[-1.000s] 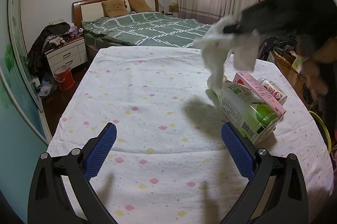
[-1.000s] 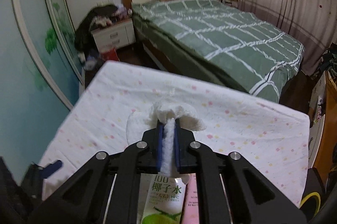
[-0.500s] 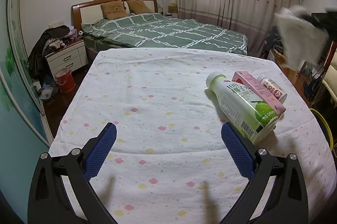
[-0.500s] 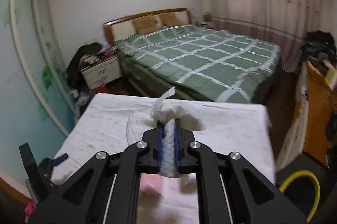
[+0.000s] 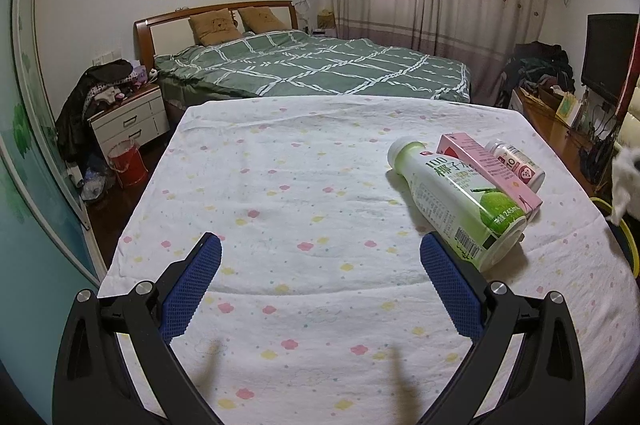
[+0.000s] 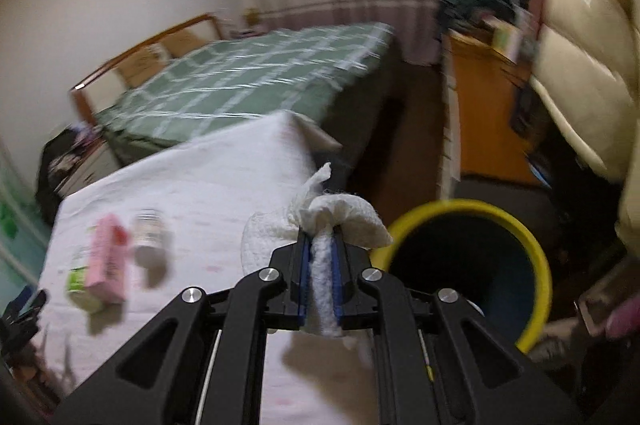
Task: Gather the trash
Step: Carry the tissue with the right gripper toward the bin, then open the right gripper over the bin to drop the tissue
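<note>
Right tool (image 6: 320, 279), clamped on tissue (image 6: 320, 225), now beside yellow-rimmed bin (image 6: 464, 265); left tool (image 5: 320, 257) wide open, empty.

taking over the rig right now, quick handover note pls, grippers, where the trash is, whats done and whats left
Right gripper: shut on the crumpled tissue, near the yellow-rimmed bin beside the table, not yet over its opening.
Left gripper: open, empty, low over the tablecloth.
On the table, lying side by side: green bottle, pink carton, small can.
Done: tissue picked up.
Left: drop it in the bin, then collect those three.
</note>
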{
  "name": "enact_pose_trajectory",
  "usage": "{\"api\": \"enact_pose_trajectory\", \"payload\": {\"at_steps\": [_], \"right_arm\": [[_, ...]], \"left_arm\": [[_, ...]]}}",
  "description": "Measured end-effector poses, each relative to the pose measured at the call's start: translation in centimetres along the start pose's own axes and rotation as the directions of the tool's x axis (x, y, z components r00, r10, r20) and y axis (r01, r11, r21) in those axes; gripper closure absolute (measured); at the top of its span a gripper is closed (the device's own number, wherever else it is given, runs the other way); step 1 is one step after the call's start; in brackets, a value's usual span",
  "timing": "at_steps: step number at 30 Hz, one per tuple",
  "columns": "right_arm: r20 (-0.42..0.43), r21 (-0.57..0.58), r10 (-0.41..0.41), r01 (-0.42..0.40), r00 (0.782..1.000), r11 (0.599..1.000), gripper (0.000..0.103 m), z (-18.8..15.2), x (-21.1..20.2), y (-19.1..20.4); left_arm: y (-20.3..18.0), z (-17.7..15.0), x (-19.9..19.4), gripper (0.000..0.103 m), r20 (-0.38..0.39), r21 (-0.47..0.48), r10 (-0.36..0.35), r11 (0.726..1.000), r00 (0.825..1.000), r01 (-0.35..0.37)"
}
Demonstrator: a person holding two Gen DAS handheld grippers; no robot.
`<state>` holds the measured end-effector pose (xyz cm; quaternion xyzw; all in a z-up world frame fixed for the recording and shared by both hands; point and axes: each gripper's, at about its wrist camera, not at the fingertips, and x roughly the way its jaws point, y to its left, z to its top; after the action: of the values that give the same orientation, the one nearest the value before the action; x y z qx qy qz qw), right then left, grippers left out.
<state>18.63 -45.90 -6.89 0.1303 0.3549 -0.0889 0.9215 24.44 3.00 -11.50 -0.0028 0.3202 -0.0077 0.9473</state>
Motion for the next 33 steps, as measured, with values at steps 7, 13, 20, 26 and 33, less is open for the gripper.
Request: {"api": "enact_pose_trajectory", "payload": {"at_steps": [7, 13, 20, 26, 33], "right_arm": [[-0.053, 0.11, -0.131, 0.136, 0.99, 0.985, 0.092, -2.2, 2.7, -7.4], [-0.044, 0.171, -0.253, 0.257, 0.966, 0.951, 0.058, -3.2, 3.8, -10.6], [-0.029, 0.18, -0.245, 0.246, 0.969, 0.952, 0.054, -4.2, 3.1, -10.7], [-0.023, 0.152, -0.217, 0.218, 0.976, 0.964, 0.053, -4.1, 3.1, -9.3], [-0.027, 0.141, -0.161, 0.163, 0.987, 0.976, 0.053, -4.3, 3.6, -8.4]], "left_arm": [[-0.1, 0.0, 0.0, 0.005, -0.008, 0.008, 0.006, 1.0, 1.0, -0.006], [-0.2, 0.1, 0.1, 0.005, -0.014, 0.014, 0.009, 1.0, 1.0, -0.009], [-0.1, 0.1, 0.2, 0.005, -0.014, 0.025, 0.014, 1.0, 1.0, -0.014], [-1.3, 0.0, 0.1, 0.005, -0.021, 0.053, -0.016, 0.998, 1.0, 0.017], [-6.2, 0.0, 0.4, 0.005, -0.067, 0.131, -0.076, 0.988, 0.995, 0.084]]}}
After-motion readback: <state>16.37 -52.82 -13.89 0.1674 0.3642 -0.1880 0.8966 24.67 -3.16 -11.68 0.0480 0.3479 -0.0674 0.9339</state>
